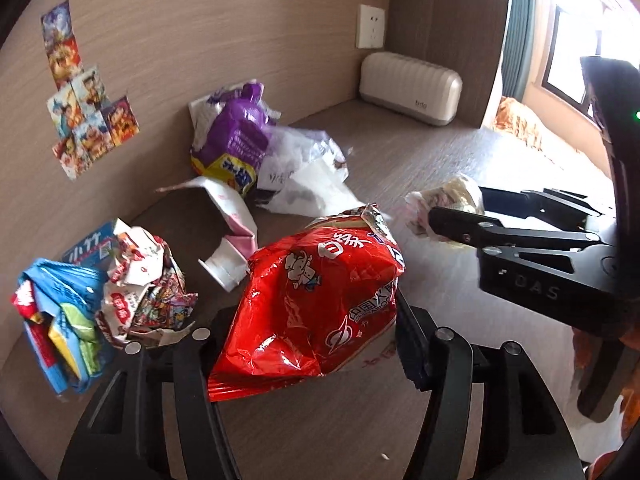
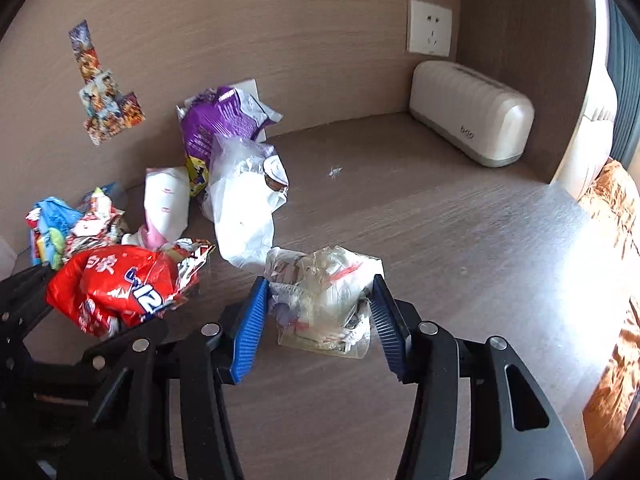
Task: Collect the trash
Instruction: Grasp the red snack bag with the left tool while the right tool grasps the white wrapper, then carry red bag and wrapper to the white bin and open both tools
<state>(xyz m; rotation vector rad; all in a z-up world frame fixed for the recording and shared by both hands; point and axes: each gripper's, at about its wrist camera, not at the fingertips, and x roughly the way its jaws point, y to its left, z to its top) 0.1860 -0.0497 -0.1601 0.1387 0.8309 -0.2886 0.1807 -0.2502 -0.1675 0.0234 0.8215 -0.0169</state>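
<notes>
My left gripper [image 1: 316,316] is shut on a crumpled red snack bag [image 1: 320,300], which also shows at the left of the right wrist view [image 2: 120,284]. My right gripper [image 2: 320,300] has its blue pads around a clear plastic wrapper bundle [image 2: 324,300], touching both sides; it shows in the left wrist view [image 1: 444,204] too. A purple bag [image 1: 232,136], white plastic bags [image 1: 308,184] and a pile of crumpled colourful wrappers [image 1: 132,292] lie on the brown desk [image 2: 440,220].
A cream ribbed box [image 2: 472,112] stands in the back right corner below a wall socket [image 2: 430,32]. Stickers [image 1: 84,100] are on the wall. The desk's right edge meets an orange blanket [image 2: 616,208].
</notes>
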